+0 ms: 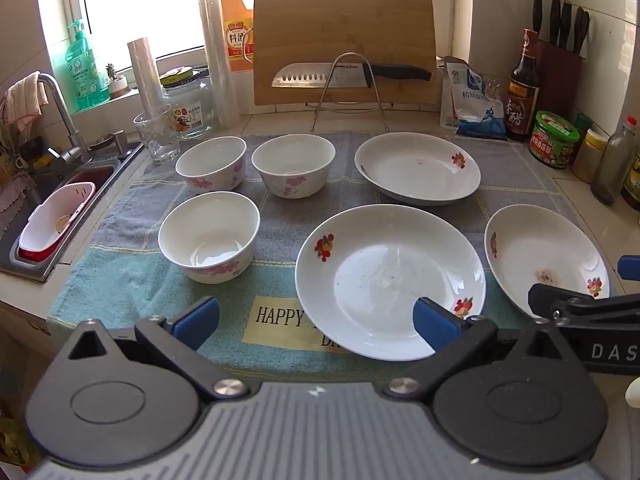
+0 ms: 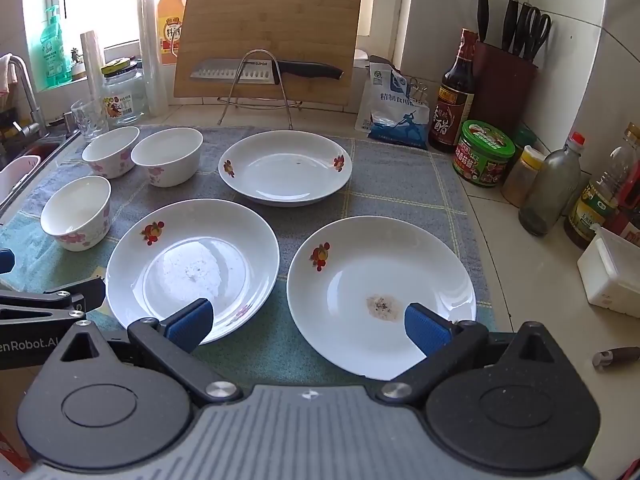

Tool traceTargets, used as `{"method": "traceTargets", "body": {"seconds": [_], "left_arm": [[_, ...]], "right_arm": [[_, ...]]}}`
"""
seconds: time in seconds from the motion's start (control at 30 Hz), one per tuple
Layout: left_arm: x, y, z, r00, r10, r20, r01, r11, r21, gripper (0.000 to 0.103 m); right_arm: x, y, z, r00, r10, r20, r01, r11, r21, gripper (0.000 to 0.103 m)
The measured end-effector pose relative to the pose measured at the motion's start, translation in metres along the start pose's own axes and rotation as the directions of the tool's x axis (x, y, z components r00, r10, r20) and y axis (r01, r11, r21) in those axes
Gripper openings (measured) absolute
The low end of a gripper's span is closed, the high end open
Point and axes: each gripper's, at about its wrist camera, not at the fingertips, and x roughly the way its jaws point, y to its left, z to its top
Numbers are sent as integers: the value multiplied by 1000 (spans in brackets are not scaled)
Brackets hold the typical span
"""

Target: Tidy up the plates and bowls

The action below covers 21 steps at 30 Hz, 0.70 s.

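- Left wrist view showed the left gripper [image 1: 316,322] with its blue pads [image 1: 198,320] spread wide and nothing between them; it hung above the near edge of the towel [image 1: 120,280], and its right pad overlapped the middle plate [image 1: 390,280].
- Right wrist view showed the right gripper [image 2: 308,326] also spread wide and empty, its left pad over the near rim of the middle plate [image 2: 192,268] and its right pad over the right plate [image 2: 380,292].
- Three plates lay on the towel [image 2: 400,192]: the far plate [image 1: 418,168] behind, the middle plate in front of it, and the right plate [image 1: 546,256] just beside the middle one, apart from it.
- The right plate had a small brownish stain in its centre; each plate carried red flower marks on the rim.
- Three bowls stood upright on the left part of the towel: the far left bowl [image 1: 211,164], the far right bowl [image 1: 294,166] just beside it, and the near bowl [image 1: 209,236] in front of them.
- No dish was stacked on another.
- A glass [image 1: 156,134] stood beyond the bowls near the sink [image 1: 60,216].
- A cutting board [image 1: 346,40] leaned at the far wall with a knife [image 1: 348,74] on a wire rack in front of it.
- Bottles and jars stood along the right side of the counter.
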Motion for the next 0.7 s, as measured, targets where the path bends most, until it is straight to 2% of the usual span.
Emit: {"method": "traceTargets", "body": {"seconds": [0.7], "left_arm": [[-4, 2, 2, 1000, 3, 8, -3, 1000, -1, 102]], "right_arm": [[-5, 3, 0, 1000, -2, 16, 2, 1000, -4, 103]]}}
